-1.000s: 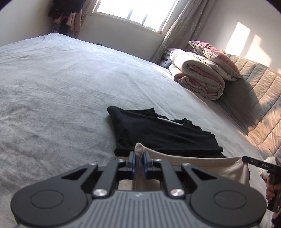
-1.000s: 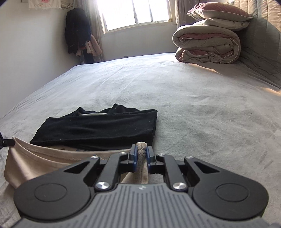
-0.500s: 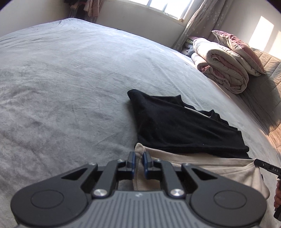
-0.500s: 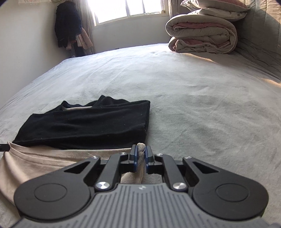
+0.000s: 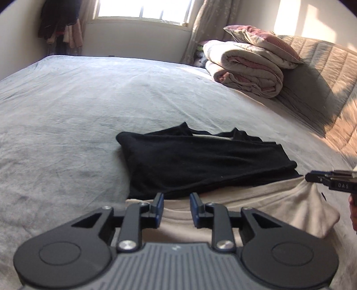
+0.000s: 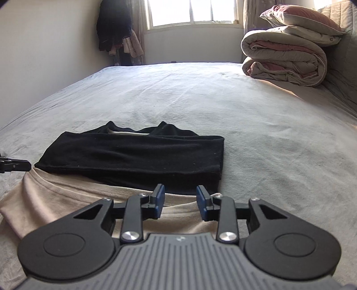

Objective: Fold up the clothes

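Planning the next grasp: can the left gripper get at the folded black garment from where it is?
Probably yes. The left gripper has its jaws open over the beige garment, and the folded black garment lies directly ahead on the bed with nothing between.

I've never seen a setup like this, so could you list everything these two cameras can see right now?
Black garment: one, black, folded, lying on the bed, partly over the beige garment.
Beige garment: one, beige, nearest the cameras, under both grippers.
Bed: one, grey cover.
Rolled quilt: one, cream and pink, far right by the headboard.
Pillow: one, pinkish, on the quilt.
Headboard: one, tan, quilted, right side.
Window: one, bright, far wall.
Hanging clothes: several, dark and pink, far left corner.
Left gripper: one, black with blue pads, open.
Right gripper: one, same, open.
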Available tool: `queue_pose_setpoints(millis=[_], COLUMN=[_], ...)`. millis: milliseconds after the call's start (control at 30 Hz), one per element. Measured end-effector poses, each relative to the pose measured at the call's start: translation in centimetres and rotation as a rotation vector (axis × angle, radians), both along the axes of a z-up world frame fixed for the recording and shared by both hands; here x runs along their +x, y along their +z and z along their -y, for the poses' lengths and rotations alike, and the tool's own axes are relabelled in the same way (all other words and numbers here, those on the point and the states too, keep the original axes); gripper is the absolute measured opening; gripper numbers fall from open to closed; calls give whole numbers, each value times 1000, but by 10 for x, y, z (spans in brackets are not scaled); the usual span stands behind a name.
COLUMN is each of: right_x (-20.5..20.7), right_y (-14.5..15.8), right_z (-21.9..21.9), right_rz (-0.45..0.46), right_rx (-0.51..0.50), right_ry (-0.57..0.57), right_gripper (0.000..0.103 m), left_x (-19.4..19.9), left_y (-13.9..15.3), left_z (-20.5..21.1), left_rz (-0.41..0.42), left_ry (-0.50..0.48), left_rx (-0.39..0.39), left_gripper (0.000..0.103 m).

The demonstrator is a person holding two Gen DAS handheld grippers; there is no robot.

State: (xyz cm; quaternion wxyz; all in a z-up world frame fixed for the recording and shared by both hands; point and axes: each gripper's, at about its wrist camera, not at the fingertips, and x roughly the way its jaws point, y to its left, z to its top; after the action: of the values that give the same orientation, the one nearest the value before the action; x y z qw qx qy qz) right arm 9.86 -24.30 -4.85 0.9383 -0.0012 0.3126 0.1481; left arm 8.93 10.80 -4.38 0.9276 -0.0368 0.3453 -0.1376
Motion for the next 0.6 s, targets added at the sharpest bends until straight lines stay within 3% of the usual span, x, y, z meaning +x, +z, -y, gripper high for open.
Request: queue_pose_setpoints(millis=[133, 267, 433, 533, 600], right_x=[2, 4, 0, -4, -6], right_y=[-13, -26, -31, -33, -33], right_z=[-13, -18, -27, -34, -40], right_rz=[-34, -60, -38, -20, -5], right_rx=[-38, -70, -133, -161, -185], right_ry=[32, 44, 61, 86, 92], right_gripper=[36, 36, 35, 19, 11], left_x=[5, 8, 3, 0, -1], left_y=[-12, -22, -26, -26, -26], left_z=[19, 31, 41, 45, 46], left_rz=[-29, -51, -27, -10, -2], left_ry=[-49, -95, -109, -119, -126], left_rx=[47, 89, 149, 160, 158], left_gripper=[29, 42, 43, 30, 11])
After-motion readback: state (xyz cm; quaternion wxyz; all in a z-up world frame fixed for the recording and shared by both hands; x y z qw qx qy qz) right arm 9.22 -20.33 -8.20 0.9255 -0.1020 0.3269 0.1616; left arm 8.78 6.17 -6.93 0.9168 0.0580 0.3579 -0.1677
